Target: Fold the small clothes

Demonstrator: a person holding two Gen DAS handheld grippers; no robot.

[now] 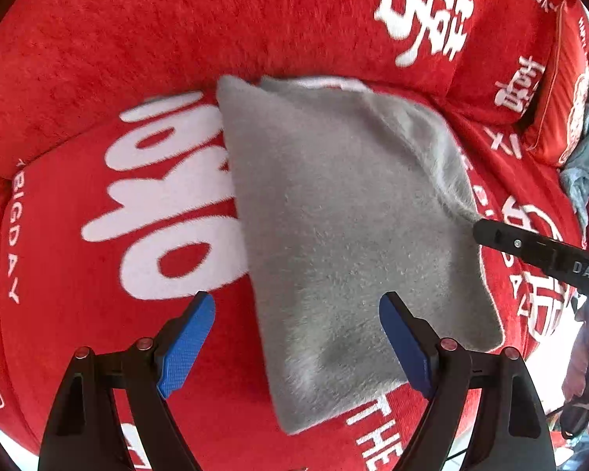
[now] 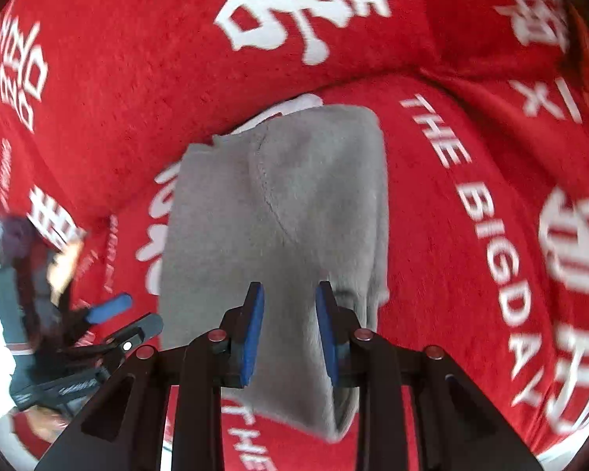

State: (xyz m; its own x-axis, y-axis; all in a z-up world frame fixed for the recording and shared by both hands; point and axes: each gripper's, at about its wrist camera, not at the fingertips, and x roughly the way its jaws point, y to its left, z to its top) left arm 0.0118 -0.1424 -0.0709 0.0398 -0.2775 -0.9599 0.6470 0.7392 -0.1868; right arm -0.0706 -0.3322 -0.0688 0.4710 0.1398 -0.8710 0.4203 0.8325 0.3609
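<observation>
left blue-padded black gripper (image 1: 296, 343) hangs spread wide, holding nothing; right blue-padded black gripper (image 2: 289, 331) is parted over the fuzzy grey folded garment (image 1: 345, 231), which lies on the red plush white-lettered cover (image 1: 98, 78). its 12 o'clock edge blurs.

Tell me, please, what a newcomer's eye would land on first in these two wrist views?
First, the bright red sofa cover with big white lettering, filling both views. Next, the grey fuzzy garment, lying folded on the seat in the middle. Then the blue-padded grippers: the left gripper open wide at the garment's near edge, the right gripper with its jaws apart above the cloth.
</observation>
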